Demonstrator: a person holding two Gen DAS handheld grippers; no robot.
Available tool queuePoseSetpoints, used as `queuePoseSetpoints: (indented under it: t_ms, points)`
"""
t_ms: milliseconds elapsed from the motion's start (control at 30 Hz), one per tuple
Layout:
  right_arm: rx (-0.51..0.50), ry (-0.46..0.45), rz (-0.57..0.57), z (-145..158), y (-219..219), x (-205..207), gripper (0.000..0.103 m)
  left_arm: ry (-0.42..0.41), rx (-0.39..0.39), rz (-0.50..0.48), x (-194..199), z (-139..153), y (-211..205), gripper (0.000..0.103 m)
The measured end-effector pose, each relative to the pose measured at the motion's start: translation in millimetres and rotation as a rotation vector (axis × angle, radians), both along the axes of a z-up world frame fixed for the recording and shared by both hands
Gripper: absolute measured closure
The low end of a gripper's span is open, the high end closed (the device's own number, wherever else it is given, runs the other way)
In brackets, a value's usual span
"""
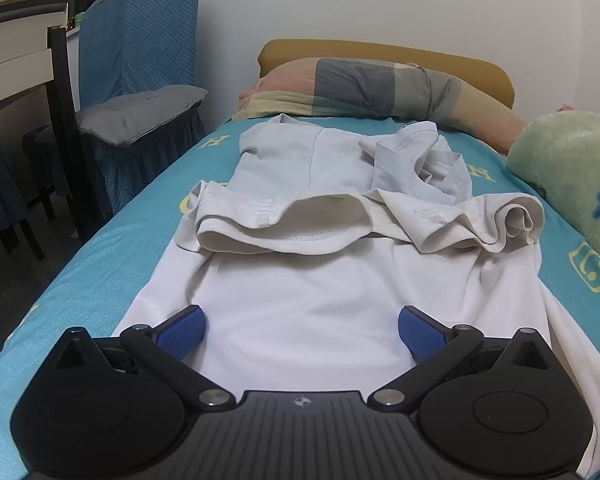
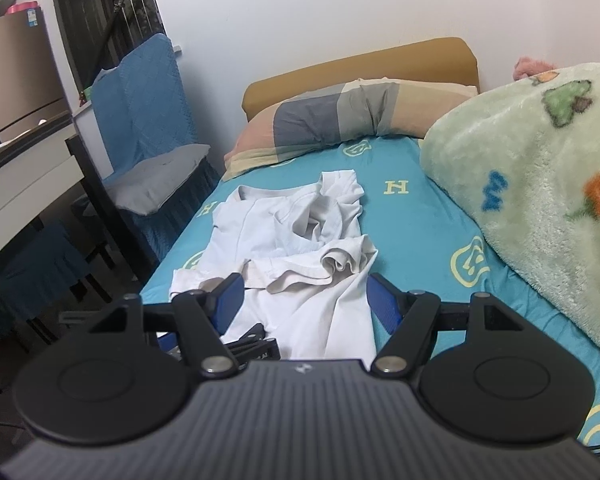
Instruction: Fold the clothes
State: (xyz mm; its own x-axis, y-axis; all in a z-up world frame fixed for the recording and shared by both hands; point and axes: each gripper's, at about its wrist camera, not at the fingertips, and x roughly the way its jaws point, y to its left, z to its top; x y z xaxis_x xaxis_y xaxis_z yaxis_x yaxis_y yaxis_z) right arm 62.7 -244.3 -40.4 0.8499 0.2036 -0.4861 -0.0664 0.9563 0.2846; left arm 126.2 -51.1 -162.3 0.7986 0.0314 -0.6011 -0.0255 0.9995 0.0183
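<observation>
A white T-shirt point(image 1: 300, 292) lies on the teal bed sheet point(image 1: 100, 264), its far part bunched into a cream roll point(image 1: 300, 224). A pale blue-grey garment point(image 1: 308, 160) lies beyond it, crumpled on its right side. My left gripper point(image 1: 302, 334) is open, low over the near part of the white shirt, blue pads point(image 1: 180, 336) wide apart with cloth between them but not pinched. My right gripper point(image 2: 304, 300) is open above the same white shirt point(image 2: 320, 312), higher up. The left gripper's tip point(image 2: 252, 346) shows under it.
A striped pillow point(image 1: 372, 88) and ochre headboard point(image 1: 380, 50) are at the far end. A green fleece blanket point(image 2: 540, 184) is piled along the right. A blue-covered chair with grey cushion point(image 1: 140, 116) and a desk point(image 2: 20, 184) stand left of the bed.
</observation>
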Motion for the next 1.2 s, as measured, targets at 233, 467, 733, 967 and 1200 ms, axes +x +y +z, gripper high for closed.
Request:
queuePoseSetpoints:
  t_ms: [233, 467, 733, 967, 1200]
  points:
    - [0.013, 0.006, -0.028, -0.9, -5.9, -2.6, 0.033, -0.001, 0.000, 0.000, -0.2, 0.4, 0.1, 0.000]
    - [0.032, 0.001, -0.047, 1.5, -10.7, -3.6, 0.033, -0.001, 0.001, 0.001, -0.8, 0.6, 0.3, 0.000]
    - [0.026, -0.044, -0.070, 7.2, -16.0, -11.7, 0.034, -0.002, 0.001, 0.000, -1.3, 0.5, 0.9, 0.000]
    - [0.016, -0.050, -0.086, 6.5, -18.9, -10.2, 0.033, -0.001, 0.000, 0.000, -1.5, 0.5, 0.9, 0.000]
    - [-0.013, -0.063, -0.081, 8.3, -16.3, -10.9, 0.034, -0.001, 0.000, 0.000, -1.6, 0.5, 0.9, 0.000]
